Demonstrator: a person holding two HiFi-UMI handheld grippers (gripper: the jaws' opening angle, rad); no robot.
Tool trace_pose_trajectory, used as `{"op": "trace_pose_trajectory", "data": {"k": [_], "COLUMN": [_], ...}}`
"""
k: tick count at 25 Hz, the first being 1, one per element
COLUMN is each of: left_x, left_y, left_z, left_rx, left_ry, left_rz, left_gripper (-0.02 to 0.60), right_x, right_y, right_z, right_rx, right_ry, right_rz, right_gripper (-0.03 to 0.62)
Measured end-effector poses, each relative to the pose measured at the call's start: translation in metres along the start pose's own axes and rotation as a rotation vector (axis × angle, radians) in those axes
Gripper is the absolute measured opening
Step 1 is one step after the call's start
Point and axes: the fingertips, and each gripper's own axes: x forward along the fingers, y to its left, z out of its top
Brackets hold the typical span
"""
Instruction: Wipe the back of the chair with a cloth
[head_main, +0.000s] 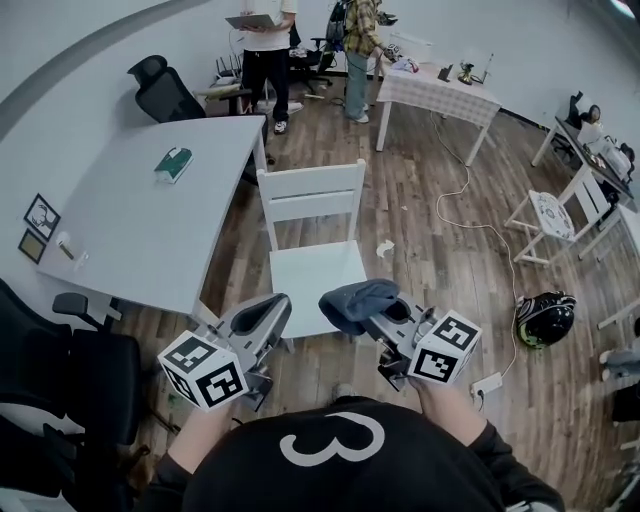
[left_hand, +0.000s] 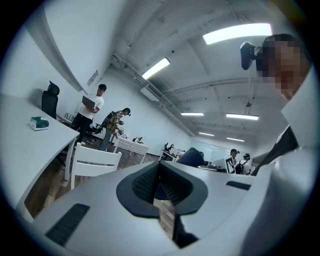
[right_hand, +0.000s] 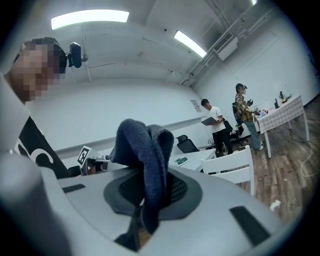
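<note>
A white wooden chair (head_main: 311, 199) stands on the wood floor ahead of me, its seat (head_main: 315, 275) toward me and its slatted back on the far side. My right gripper (head_main: 378, 318) is shut on a dark blue cloth (head_main: 357, 302) that bunches over the jaws, just above the seat's near right corner. The cloth (right_hand: 146, 150) hangs between the right gripper (right_hand: 147, 195) pads, with the chair (right_hand: 233, 163) off to the right. At the seat's near left corner my left gripper (head_main: 268, 314) is shut and holds nothing. The left gripper (left_hand: 161, 189) view has the chair (left_hand: 95, 161) at its left.
A grey table (head_main: 120, 230) with a green box (head_main: 173, 163) stands left of the chair, with black office chairs (head_main: 163, 90) around it. Two people (head_main: 268, 45) stand at the back near a checked table (head_main: 440, 88). A helmet (head_main: 545, 318), cable and power strip (head_main: 487, 384) lie at right.
</note>
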Motion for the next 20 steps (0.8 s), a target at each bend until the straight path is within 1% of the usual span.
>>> {"op": "trace_pose_trajectory", "data": {"k": [4,9,20], "left_x": [-0.002,0.005,0.009], "left_y": [-0.009,-0.014,-0.020], "left_z": [0.004,0.007,0.002], "left_rx": [0.025,0.026,0.023], "left_ry": [-0.011,-0.001,0.009], "left_rz": [-0.013,-0.022,-0.040], "left_gripper": [0.014,0.014,0.014], "right_x": [-0.001,-0.004,-0.010], "right_y": [0.008,0.007,0.011], "right_z": [0.007,0.012,0.015], "right_rx": [0.034,-0.005,0.012], "right_ry": [-0.026,-0.006,-0.016], "right_rz": [0.026,0.014,0.010], "right_gripper": [0.051,0.051,0.051]}}
